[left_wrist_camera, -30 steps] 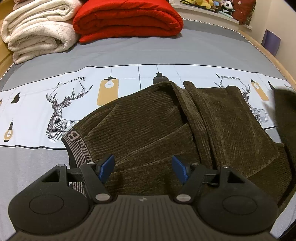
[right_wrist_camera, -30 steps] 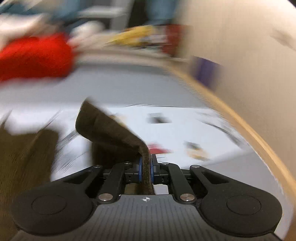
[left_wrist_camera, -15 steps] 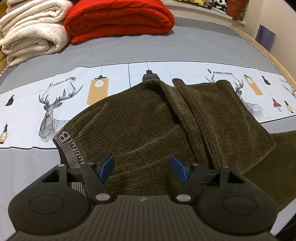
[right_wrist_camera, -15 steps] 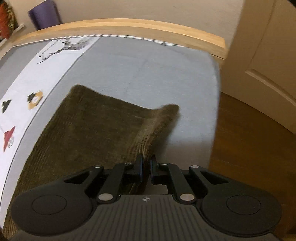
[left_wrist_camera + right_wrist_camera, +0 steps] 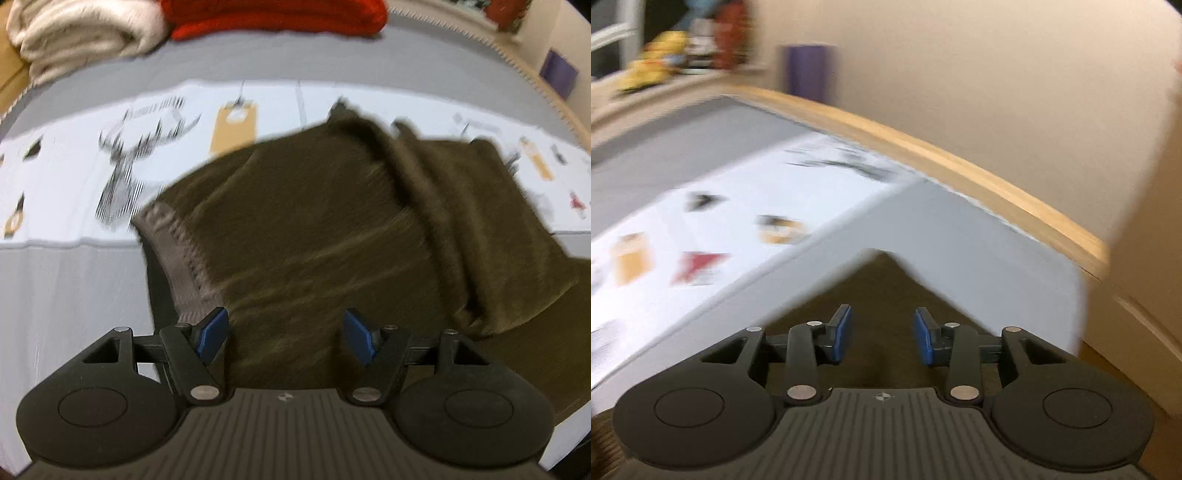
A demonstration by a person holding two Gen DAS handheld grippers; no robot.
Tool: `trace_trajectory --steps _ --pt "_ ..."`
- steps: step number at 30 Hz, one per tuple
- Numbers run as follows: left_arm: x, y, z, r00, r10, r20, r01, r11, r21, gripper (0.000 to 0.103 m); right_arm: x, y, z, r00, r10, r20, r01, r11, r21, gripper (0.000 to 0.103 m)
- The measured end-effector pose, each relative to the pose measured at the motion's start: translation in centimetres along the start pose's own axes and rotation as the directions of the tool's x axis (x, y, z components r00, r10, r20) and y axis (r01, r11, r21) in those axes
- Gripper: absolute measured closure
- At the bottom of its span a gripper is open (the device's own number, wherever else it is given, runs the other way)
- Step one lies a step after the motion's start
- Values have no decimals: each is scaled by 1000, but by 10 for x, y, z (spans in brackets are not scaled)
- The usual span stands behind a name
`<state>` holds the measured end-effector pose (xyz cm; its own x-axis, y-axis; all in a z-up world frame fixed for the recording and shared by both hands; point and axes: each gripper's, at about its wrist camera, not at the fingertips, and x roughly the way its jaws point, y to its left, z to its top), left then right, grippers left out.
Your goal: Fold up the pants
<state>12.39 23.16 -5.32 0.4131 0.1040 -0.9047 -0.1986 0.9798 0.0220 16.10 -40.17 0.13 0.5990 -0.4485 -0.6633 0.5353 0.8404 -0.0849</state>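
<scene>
Dark brown corduroy pants point(image 5: 314, 229) lie partly folded on the bed, with the grey waistband point(image 5: 177, 251) at the left. My left gripper point(image 5: 284, 332) hangs open just above the cloth near the waistband, nothing between its blue pads. In the right wrist view a pointed end of a pants leg point(image 5: 882, 288) lies flat on the grey sheet. My right gripper point(image 5: 882, 332) is over it with its jaws opening; the pads stand apart and press on nothing. Both views are blurred.
The bed has a grey and white printed sheet point(image 5: 74, 280). A red folded quilt point(image 5: 273, 14) and a cream blanket point(image 5: 81, 37) sit at the far side. A wooden bed rail point(image 5: 960, 166) runs along the wall, with a purple object point(image 5: 809, 66) behind it.
My right gripper laid the pants leg end on the sheet and let go, its pads now apart. It swung round toward the wall. My left gripper sank closer to the pants.
</scene>
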Motion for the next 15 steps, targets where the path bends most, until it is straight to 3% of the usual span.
trace_trajectory --steps 2,4,6,7,9,13,15 --pt "8 9 -7 999 8 -36 -8 1000 -4 31 -5 26 -3 990 140 3 -140 987 -77 64" --pt "12 20 -13 999 17 -47 -17 1000 2 39 -9 51 -5 965 262 -29 -263 953 -150 64" --pt "21 29 -20 995 52 -85 -49 998 34 59 -14 74 -9 938 341 -65 -347 915 -204 64" --pt "30 33 -26 988 90 -123 -83 995 63 63 -16 85 -9 927 368 -75 -375 898 -231 64" --pt "40 37 -37 977 155 -148 -138 983 117 58 -21 103 -11 916 394 -78 -400 876 -269 64" --pt "33 36 -36 975 175 -135 -160 981 113 58 -29 124 -13 897 431 -101 -441 852 -283 64" --pt "20 28 -30 982 171 -80 -162 981 106 56 -30 130 -14 893 436 -108 -449 849 -279 64"
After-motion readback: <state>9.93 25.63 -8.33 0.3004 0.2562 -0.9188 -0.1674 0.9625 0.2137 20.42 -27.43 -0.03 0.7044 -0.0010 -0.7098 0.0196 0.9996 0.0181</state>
